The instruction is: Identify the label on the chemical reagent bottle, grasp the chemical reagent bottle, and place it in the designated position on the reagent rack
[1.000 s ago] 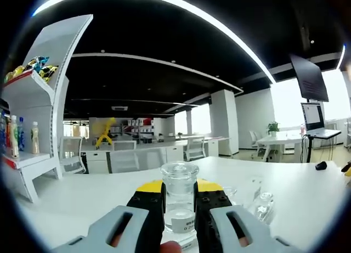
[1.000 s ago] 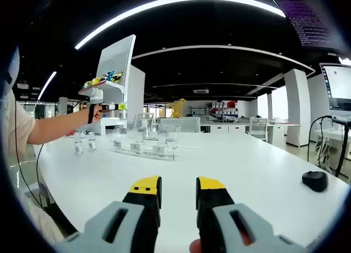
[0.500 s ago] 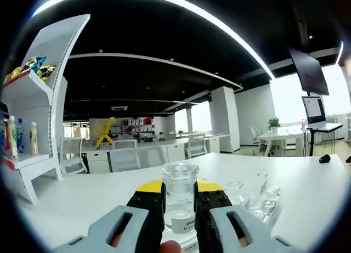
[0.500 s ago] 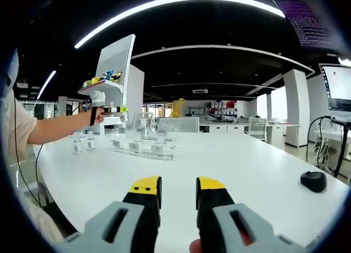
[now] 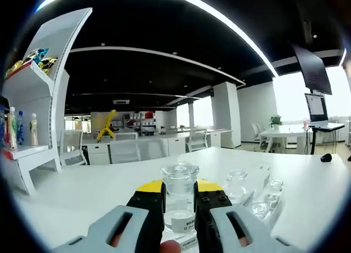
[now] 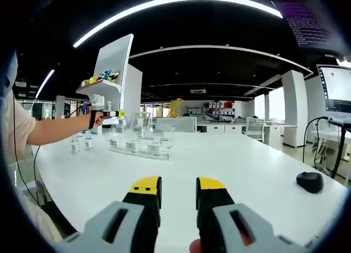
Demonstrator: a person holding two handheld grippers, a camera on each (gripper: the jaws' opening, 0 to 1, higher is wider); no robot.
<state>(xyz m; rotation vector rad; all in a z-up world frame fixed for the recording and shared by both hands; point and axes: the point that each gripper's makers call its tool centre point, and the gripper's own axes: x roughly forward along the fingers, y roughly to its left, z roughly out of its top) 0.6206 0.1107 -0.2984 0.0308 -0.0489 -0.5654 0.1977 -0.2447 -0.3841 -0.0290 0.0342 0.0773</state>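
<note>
Left claw [image 5: 179,201] clenches the reagent bottle [image 5: 179,201] above the desk [image 5: 82,192]; right claw [image 6: 178,195] idles, released. Next: lower it into the rack [image 5: 258,201].

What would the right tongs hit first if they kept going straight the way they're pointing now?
Probably nothing soon: ahead of the right tongs, open and holding nothing, lies bare white table. The reagent rack sits off to the left of that line and the black mouse off to the right, though depth is uncertain.

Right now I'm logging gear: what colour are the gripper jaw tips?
Yellow tips on black jaws, clearest on the right gripper in the right gripper view.
</note>
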